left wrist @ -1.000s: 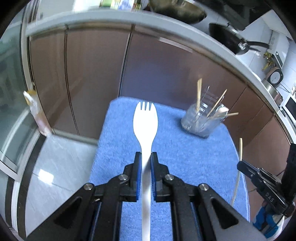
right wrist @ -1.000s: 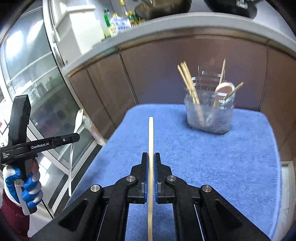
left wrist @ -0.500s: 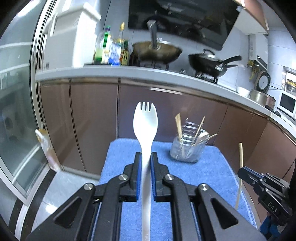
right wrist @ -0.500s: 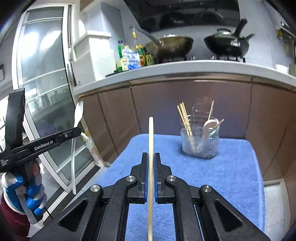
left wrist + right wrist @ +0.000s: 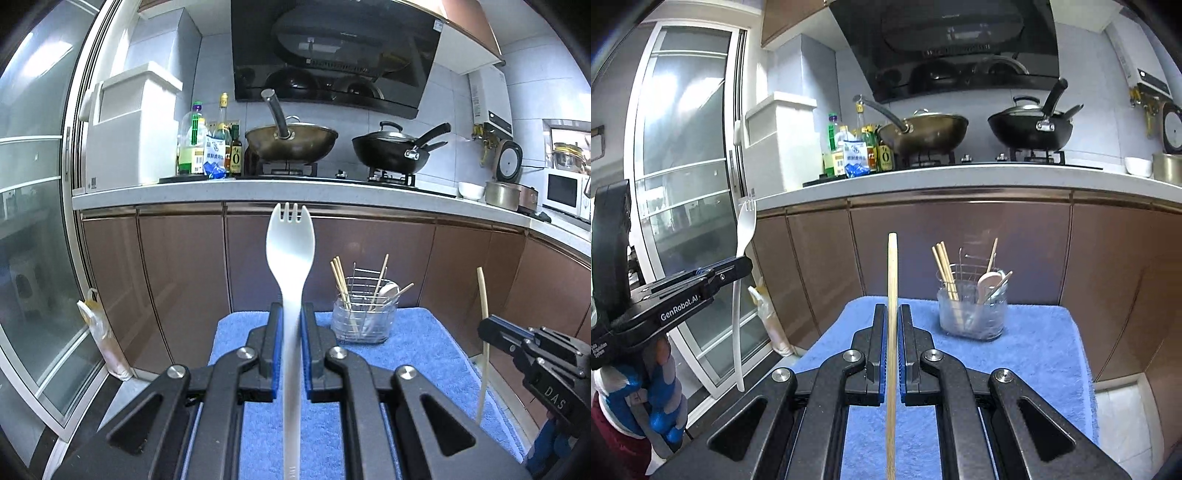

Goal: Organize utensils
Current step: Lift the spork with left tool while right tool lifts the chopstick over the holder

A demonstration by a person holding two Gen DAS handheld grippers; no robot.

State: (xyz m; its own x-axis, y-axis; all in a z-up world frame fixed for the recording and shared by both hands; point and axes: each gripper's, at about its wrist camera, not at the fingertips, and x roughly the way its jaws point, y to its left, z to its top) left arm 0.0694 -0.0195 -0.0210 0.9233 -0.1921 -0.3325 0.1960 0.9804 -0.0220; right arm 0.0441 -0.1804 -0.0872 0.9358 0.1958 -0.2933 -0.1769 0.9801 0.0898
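My left gripper (image 5: 291, 314) is shut on a white plastic spork (image 5: 290, 254), tines up. The same spork (image 5: 744, 236) and left gripper (image 5: 738, 267) show at the left of the right wrist view. My right gripper (image 5: 893, 314) is shut on a wooden chopstick (image 5: 892, 273) that stands upright; the chopstick (image 5: 483, 295) and right gripper (image 5: 491, 330) show at the right of the left wrist view. A clear utensil holder (image 5: 364, 319) (image 5: 973, 312) with chopsticks and a wooden spoon stands at the far side of the blue towel (image 5: 424, 350) (image 5: 1045, 343), beyond both grippers.
Brown cabinet doors (image 5: 177, 266) and a white counter (image 5: 221, 186) rise behind the towel. On the counter stand bottles (image 5: 207, 147), a wok (image 5: 291, 142) and a black pan (image 5: 391, 149). A glass sliding door (image 5: 687, 184) is to the left. A gloved hand (image 5: 653, 398) holds the left gripper.
Both grippers have risen and tilted upward, so the counter and stove have come into view. The towel and utensil holder sit lower and farther in both views. Both grips are unchanged.
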